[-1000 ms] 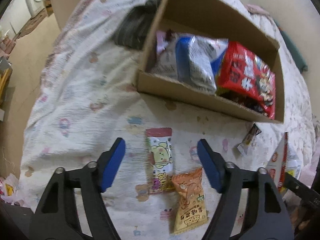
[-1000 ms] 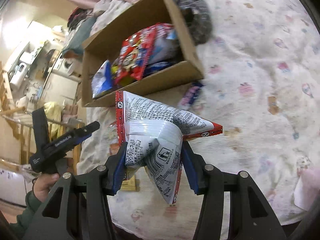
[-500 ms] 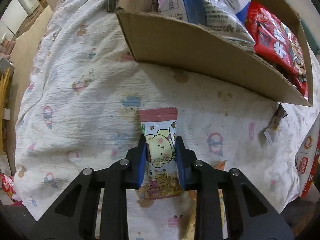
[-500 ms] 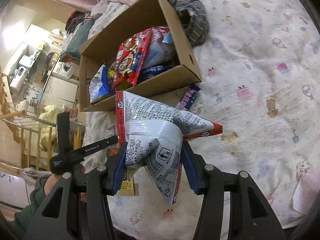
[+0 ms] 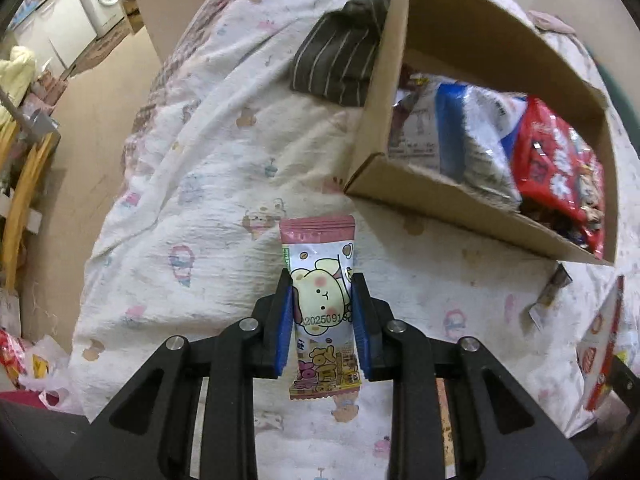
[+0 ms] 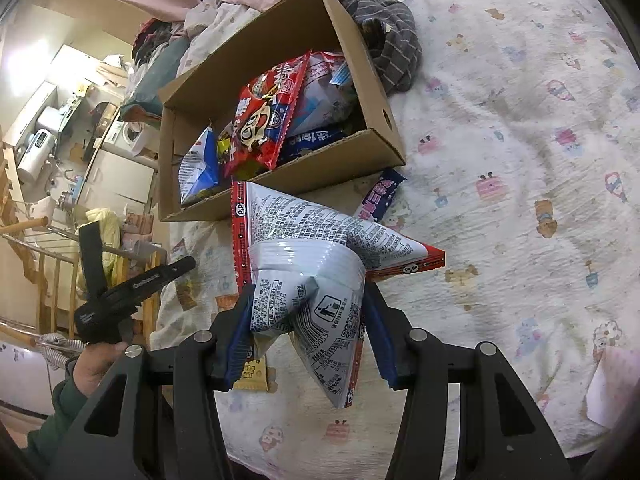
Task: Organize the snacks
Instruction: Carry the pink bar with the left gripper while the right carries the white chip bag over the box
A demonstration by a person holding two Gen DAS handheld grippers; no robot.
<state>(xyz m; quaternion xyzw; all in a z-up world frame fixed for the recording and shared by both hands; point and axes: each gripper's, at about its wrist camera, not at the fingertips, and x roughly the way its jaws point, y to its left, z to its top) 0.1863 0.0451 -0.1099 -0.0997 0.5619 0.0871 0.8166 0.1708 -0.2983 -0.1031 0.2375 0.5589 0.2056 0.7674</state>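
Note:
My left gripper (image 5: 320,286) is shut on a pink-and-white snack packet (image 5: 318,280) printed with a cartoon dog, held just above the patterned bedsheet (image 5: 192,208). The cardboard box (image 5: 440,210) lies up and to the right, with a blue-and-white bag (image 5: 476,148) and a red bag (image 5: 560,172) inside. My right gripper (image 6: 308,300) is shut on a crumpled silver-and-red snack bag (image 6: 320,256), in front of the box (image 6: 304,178). The right wrist view also shows the left gripper (image 6: 136,280) in a person's hand (image 6: 96,364).
A grey striped cloth (image 5: 340,64) lies against the box's far left corner. Loose on the sheet are a small packet (image 5: 550,292), a blue packet (image 6: 380,200) and a yellow packet (image 6: 250,376). The bed edge drops to the floor (image 5: 104,92) on the left.
The left gripper went from open to shut on the pink packet and lifted it off the sheet, then drew back from the box. The right gripper and its bag stayed still.

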